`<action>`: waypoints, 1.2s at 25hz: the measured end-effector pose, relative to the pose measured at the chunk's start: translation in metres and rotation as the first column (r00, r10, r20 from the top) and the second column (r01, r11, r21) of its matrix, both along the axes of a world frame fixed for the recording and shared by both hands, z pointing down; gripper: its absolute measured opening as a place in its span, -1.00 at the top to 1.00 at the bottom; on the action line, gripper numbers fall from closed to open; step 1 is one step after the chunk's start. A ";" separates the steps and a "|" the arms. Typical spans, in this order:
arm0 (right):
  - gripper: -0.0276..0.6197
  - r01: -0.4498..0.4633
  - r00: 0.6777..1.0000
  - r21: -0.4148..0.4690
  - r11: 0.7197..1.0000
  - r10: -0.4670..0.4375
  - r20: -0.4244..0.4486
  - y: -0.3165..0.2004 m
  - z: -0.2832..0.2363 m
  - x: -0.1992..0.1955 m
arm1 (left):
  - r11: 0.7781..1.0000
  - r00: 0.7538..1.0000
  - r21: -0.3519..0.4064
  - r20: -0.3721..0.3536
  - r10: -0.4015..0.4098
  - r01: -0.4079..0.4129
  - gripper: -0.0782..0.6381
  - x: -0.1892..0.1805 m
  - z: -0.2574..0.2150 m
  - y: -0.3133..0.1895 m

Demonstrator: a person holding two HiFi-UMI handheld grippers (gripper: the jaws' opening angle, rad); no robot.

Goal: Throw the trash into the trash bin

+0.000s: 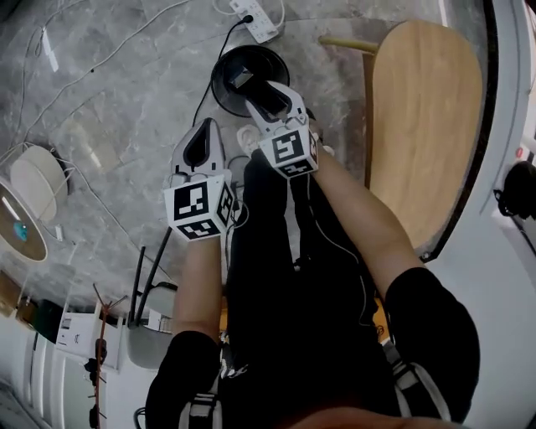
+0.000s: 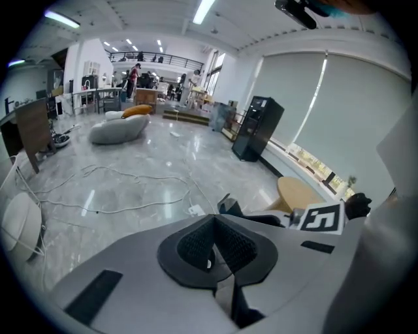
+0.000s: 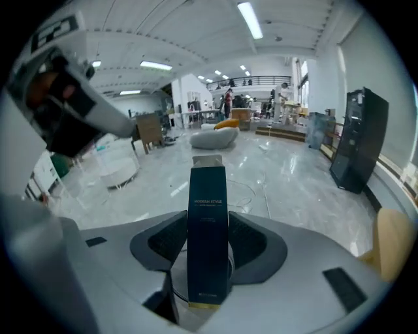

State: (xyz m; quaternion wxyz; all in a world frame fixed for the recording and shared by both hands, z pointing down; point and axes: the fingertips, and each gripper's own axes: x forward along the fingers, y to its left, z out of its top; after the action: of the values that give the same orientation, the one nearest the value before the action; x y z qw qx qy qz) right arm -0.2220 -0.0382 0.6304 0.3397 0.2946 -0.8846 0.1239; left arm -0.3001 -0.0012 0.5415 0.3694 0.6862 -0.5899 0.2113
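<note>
Trash box (image 1: 266, 99), slim and dark, is clamped in the right hand-held gripper (image 1: 275, 107). From the head view it appears to hang over the near edge of the round black trash bin (image 1: 222, 92), which stands on the grey marble floor (image 1: 109, 92). The left hand-held gripper (image 1: 199, 144) hovers to the left, nearer the person, away from the bin. A white power strip (image 1: 255, 17) lies just beyond the bin. The likely failure is a release made this close to the rim. The trash box could strike the edge and bounce out onto the floor.

Left gripper view: the left hand-held gripper (image 2: 215, 244) has its dark jaws pressed together with nothing between them. The marker cube (image 2: 321, 218) of the other gripper shows to the right. Shut as it is, this gripper could probably not catch a falling box in time.

Right gripper view: the dark blue box (image 3: 208, 228) stands upright between the jaws of the right hand-held gripper (image 3: 208, 251), which press on its two sides. Its lower end sits deep between the black pads (image 3: 166, 241), and its open top flap reaches well past the jaw tips. With so much length sticking out, the box may pivot as the jaws part. It could then land crosswise on the rim instead of dropping in. The bin itself is out of this view.
</note>
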 end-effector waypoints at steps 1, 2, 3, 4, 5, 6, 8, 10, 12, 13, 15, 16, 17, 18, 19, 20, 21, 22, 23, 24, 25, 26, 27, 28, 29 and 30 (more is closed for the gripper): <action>0.30 0.036 0.998 0.003 0.999 -0.036 -0.048 0.001 0.017 -0.004 | 1.000 1.000 -0.005 -0.001 0.001 -0.001 0.75 -0.004 0.002 0.002; 0.30 0.070 0.993 0.000 0.998 -0.070 -0.093 0.002 0.033 -0.008 | 1.000 1.000 -0.009 -0.002 0.002 -0.002 0.74 -0.008 0.005 0.003; 0.30 0.098 0.987 -0.009 0.995 -0.098 -0.129 0.002 0.048 -0.011 | 1.000 1.000 -0.013 -0.002 0.002 -0.002 0.75 -0.012 0.008 0.005; 0.30 0.118 0.980 -0.027 0.993 -0.121 -0.156 0.002 0.063 -0.013 | 1.000 1.000 -0.017 -0.002 0.000 0.000 0.75 -0.016 0.011 0.005; 0.30 0.132 0.975 -0.054 0.990 -0.140 -0.171 0.002 0.075 -0.016 | 1.000 1.000 -0.021 -0.002 -0.004 0.004 0.75 -0.020 0.015 0.006; 0.30 0.143 0.972 -0.086 0.986 -0.156 -0.175 0.003 0.086 -0.018 | 1.000 1.000 -0.024 -0.004 -0.010 0.010 0.75 -0.023 0.017 0.006; 0.27 0.148 0.972 -0.136 0.980 -0.169 -0.164 0.004 0.099 -0.019 | 0.999 1.000 -0.029 -0.009 -0.021 0.020 0.75 -0.026 0.020 0.007; 0.26 0.133 0.977 -0.142 0.981 -0.154 -0.149 0.002 0.098 -0.019 | 0.999 1.000 -0.032 -0.011 -0.020 0.019 0.75 -0.026 0.022 0.009; 0.27 0.103 0.985 -0.122 0.987 -0.118 -0.125 -0.002 0.083 -0.017 | 1.000 1.000 -0.026 -0.009 -0.009 0.009 0.75 -0.024 0.020 0.008; 0.31 0.078 0.990 -0.113 0.991 -0.090 -0.104 -0.004 0.071 -0.015 | 1.000 1.000 -0.022 -0.007 -0.005 0.004 0.75 -0.022 0.019 0.006; 0.87 0.009 0.999 -0.104 0.995 -0.013 -0.039 -0.007 0.038 -0.009 | 1.000 1.000 -0.011 -0.009 0.001 -0.001 0.74 -0.017 0.014 0.003; 0.87 -0.034 0.999 -0.098 0.995 0.034 0.002 -0.009 0.018 -0.006 | 1.000 1.000 -0.004 -0.011 0.001 -0.001 0.75 -0.014 0.011 0.001; 0.88 -0.078 0.996 -0.085 0.993 0.082 0.043 -0.012 -0.004 -0.002 | 1.000 1.000 0.006 -0.014 0.000 0.000 0.75 -0.011 0.005 -0.002; 0.88 -0.124 0.988 -0.063 0.990 0.128 0.080 -0.016 -0.028 0.003 | 1.000 1.000 0.018 -0.017 0.000 0.001 0.75 -0.007 -0.002 -0.006; 0.88 -0.167 0.979 -0.035 0.985 0.170 0.111 -0.019 -0.051 0.009 | 0.999 1.000 0.033 -0.021 0.000 0.001 0.74 -0.003 -0.010 -0.010; 0.88 -0.207 0.969 -0.006 0.978 0.206 0.136 -0.023 -0.075 0.017 | 0.999 1.000 0.050 -0.024 0.001 0.000 0.75 0.001 -0.021 -0.014; 0.88 -0.239 0.959 0.021 0.971 0.233 0.159 -0.024 -0.100 0.025 | 0.998 1.000 0.070 -0.025 0.002 0.000 0.75 0.007 -0.034 -0.018; 0.88 -0.265 0.950 0.047 0.963 0.253 0.183 -0.025 -0.125 0.035 | 0.996 1.000 0.092 -0.025 0.004 -0.001 0.74 0.014 -0.049 -0.022; 0.88 -0.286 0.941 0.075 0.955 0.265 0.211 -0.026 -0.151 0.045 | 0.993 1.000 0.117 -0.024 0.006 -0.003 0.75 0.021 -0.066 -0.026; 0.88 -0.304 0.932 0.102 0.947 0.273 0.239 -0.026 -0.177 0.056 | 0.990 1.000 0.144 -0.021 0.007 -0.004 0.74 0.029 -0.085 -0.030; 0.88 -0.318 0.924 0.124 0.940 0.278 0.263 -0.025 -0.203 0.066 | 0.985 1.000 0.171 -0.017 0.008 -0.005 0.75 0.035 -0.105 -0.033; 0.88 -0.329 0.917 0.145 0.933 0.279 0.283 -0.023 -0.229 0.077 | 0.980 1.000 0.198 -0.011 0.008 -0.006 0.75 0.042 -0.126 -0.036; 0.88 -0.337 0.912 0.165 0.927 0.278 0.303 -0.022 -0.255 0.086 | 0.975 1.000 0.222 -0.003 0.009 -0.008 0.75 0.048 -0.146 -0.037; 0.88 -0.346 0.906 0.185 0.920 0.275 0.323 -0.021 -0.280 0.095 | 0.969 1.000 0.245 0.003 0.009 -0.010 0.75 0.054 -0.166 -0.037; 0.88 -0.355 0.899 0.206 0.912 0.272 0.342 -0.020 -0.305 0.102 | 0.964 1.000 0.267 0.006 0.010 -0.012 0.75 0.060 -0.185 -0.037; 0.88 -0.366 0.892 0.228 0.902 0.270 0.361 -0.022 -0.329 0.109 | 0.957 1.000 0.288 0.008 0.012 -0.014 0.75 0.065 -0.205 -0.038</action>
State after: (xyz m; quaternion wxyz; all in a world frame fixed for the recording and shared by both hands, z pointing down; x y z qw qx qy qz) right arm -0.1127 -0.0597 0.3019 0.1191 0.4591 -0.8754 0.0936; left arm -0.2346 -0.0394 0.3369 0.2623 0.7358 -0.6112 0.1277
